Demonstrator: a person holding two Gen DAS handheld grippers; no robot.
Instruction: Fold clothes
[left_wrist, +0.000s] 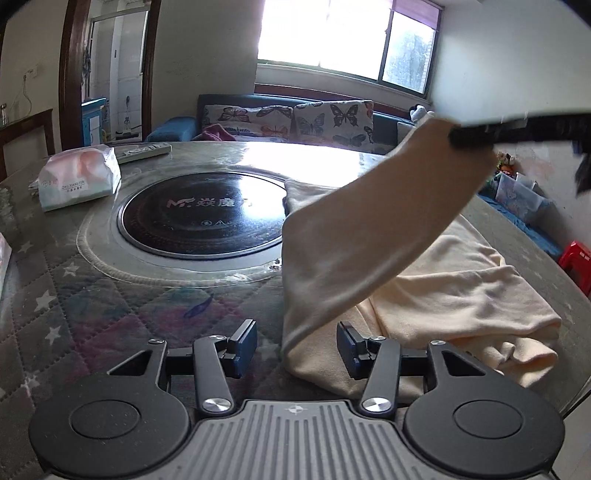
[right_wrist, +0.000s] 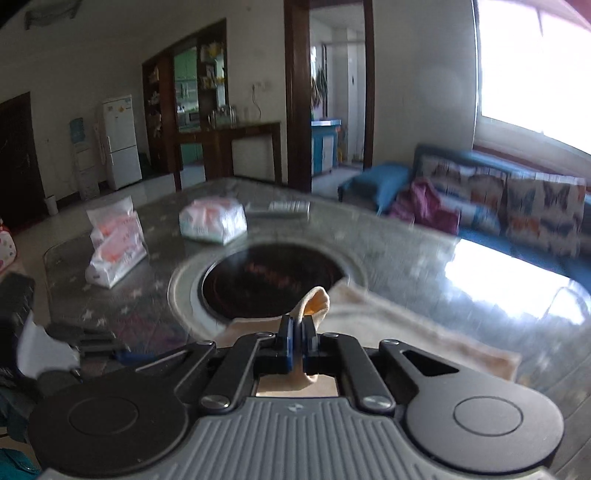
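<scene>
A cream garment (left_wrist: 436, 291) lies bunched on the right side of the quilted table. One part of it, a sleeve-like flap (left_wrist: 369, 229), is lifted up and to the right, where my right gripper (left_wrist: 476, 134) holds its end. In the right wrist view my right gripper (right_wrist: 296, 328) is shut on a fold of the cream garment (right_wrist: 314, 301). My left gripper (left_wrist: 297, 339) hovers low over the near edge of the garment; its jaws stand apart, with the cloth's edge lying between them and no pad pressing on it.
A round black hotplate (left_wrist: 207, 218) sits sunk in the table (left_wrist: 92, 302). A tissue pack (left_wrist: 79, 177) and a remote (left_wrist: 142, 151) lie at the far left; a second pack (right_wrist: 114, 243) stands beside them. A sofa with butterfly cushions (left_wrist: 295, 118) runs behind.
</scene>
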